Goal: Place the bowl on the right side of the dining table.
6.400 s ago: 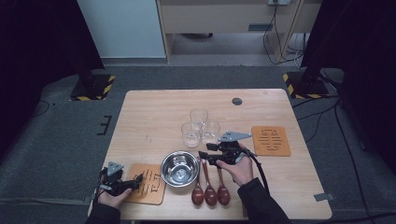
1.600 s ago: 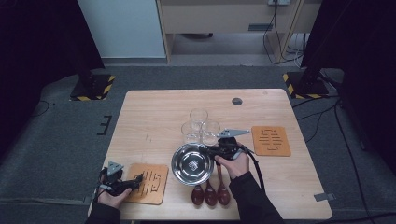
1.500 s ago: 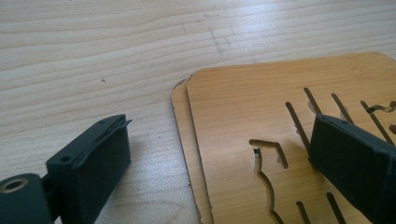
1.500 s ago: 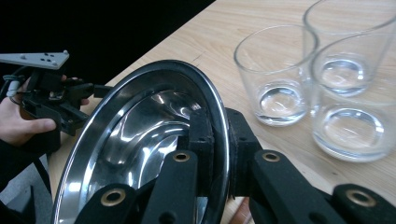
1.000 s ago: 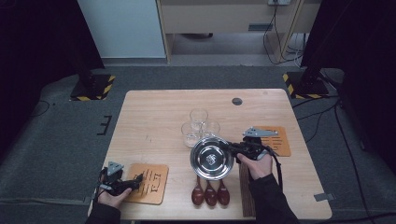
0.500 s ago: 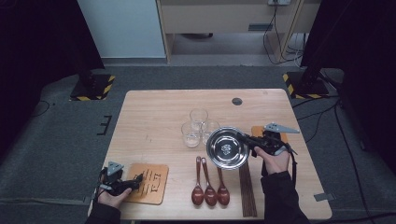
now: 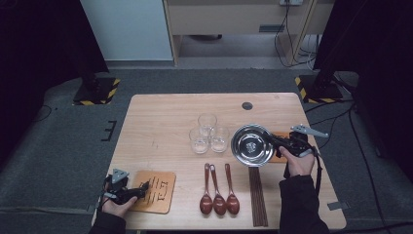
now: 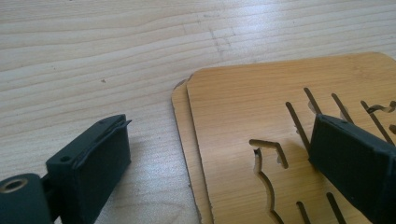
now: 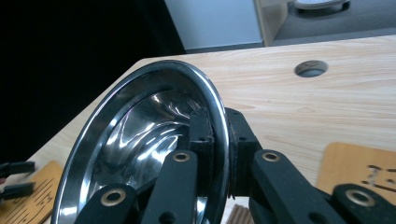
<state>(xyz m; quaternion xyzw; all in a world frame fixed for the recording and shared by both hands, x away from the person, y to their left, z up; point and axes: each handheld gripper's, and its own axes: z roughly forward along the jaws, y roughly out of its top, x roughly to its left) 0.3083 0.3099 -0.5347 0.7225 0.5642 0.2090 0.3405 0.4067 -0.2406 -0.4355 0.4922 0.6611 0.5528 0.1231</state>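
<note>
Steel bowl (image 7: 252, 145) is light, stiff, slick: your right gripper (image 9: 218, 140) pinches its rim; your left gripper (image 8: 219, 158) gapes empty over the mat (image 8: 280, 140)

Left tool (image 7: 144, 185) jaws apart, low; right tool (image 7: 274, 140) clamped, raised.

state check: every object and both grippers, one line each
steel bowl: lifted, tilted, rim clamped
right gripper: shut on the bowl rim
left gripper: open, jaws astride the mat corner
left bamboo mats: two stacked, flat
right bamboo mat: flat, partly behind the bowl
three glasses: upright, empty
three spoons: lying side by side
chopsticks: lying flat
</note>
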